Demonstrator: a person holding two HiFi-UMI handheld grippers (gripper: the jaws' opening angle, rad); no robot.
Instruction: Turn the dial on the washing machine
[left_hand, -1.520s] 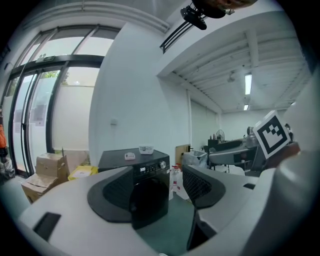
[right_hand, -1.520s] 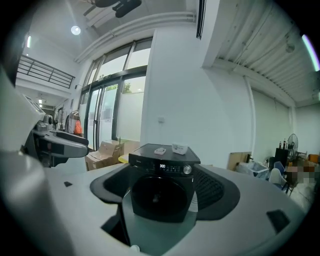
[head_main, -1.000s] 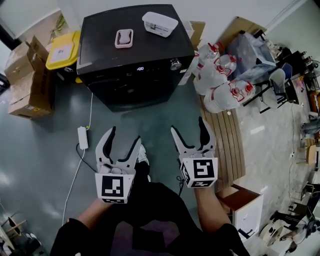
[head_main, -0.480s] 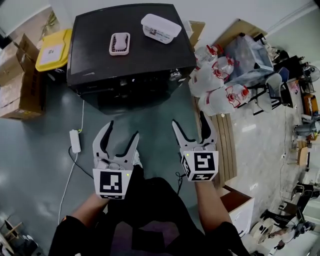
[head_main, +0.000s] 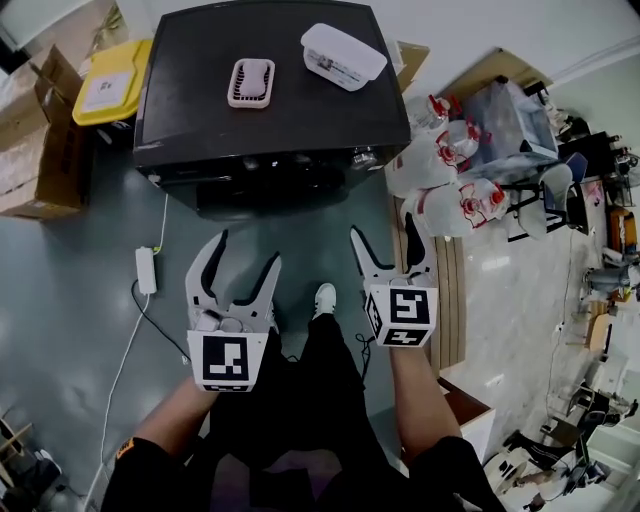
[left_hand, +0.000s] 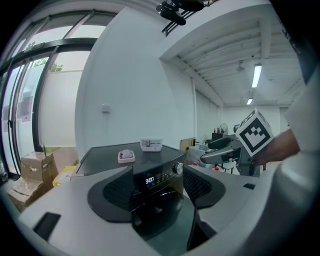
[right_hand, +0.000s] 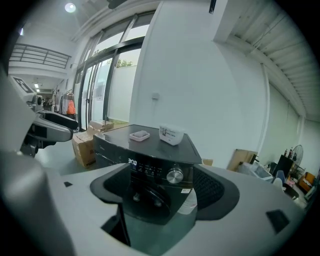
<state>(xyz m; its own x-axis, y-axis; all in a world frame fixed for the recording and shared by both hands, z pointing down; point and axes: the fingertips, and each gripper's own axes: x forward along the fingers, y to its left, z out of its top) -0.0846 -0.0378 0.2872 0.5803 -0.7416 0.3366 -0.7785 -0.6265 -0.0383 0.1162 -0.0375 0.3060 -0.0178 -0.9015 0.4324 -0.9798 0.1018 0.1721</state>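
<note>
Both claws are wide open and hold nothing. The left gripper and the right gripper hang side by side over the grey floor, well apart from the black washing machine. The shiny round dial sits on the front of the machine, near its top right corner, and nothing touches it. On the machine's top, a pink dish lies near the middle, and a white tub stands toward the back right corner.
</note>
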